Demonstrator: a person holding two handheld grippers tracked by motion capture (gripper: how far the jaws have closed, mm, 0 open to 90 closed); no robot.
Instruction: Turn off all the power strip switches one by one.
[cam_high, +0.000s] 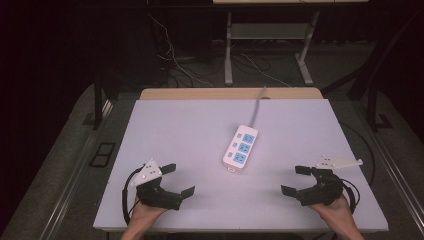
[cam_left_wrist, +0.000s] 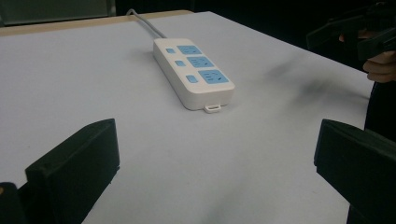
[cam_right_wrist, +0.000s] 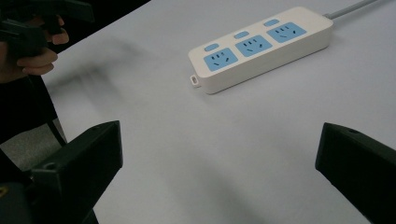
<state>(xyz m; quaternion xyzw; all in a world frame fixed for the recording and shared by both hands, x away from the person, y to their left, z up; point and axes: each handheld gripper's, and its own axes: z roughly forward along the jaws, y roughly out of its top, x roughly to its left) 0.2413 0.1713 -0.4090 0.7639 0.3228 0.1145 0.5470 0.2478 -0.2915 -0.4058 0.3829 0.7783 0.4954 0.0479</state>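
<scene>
Holding both grippers low at the near edge of the table (cam_high: 165, 125), I see the left gripper (cam_high: 181, 180) with its jaws spread wide on nothing, and the right gripper (cam_high: 295, 180) likewise spread and empty. I see the power strip (cam_high: 240, 148) flat near the table's middle, between and beyond both grippers and well apart from each. Its cord (cam_high: 257, 107) runs off the far edge.
</scene>
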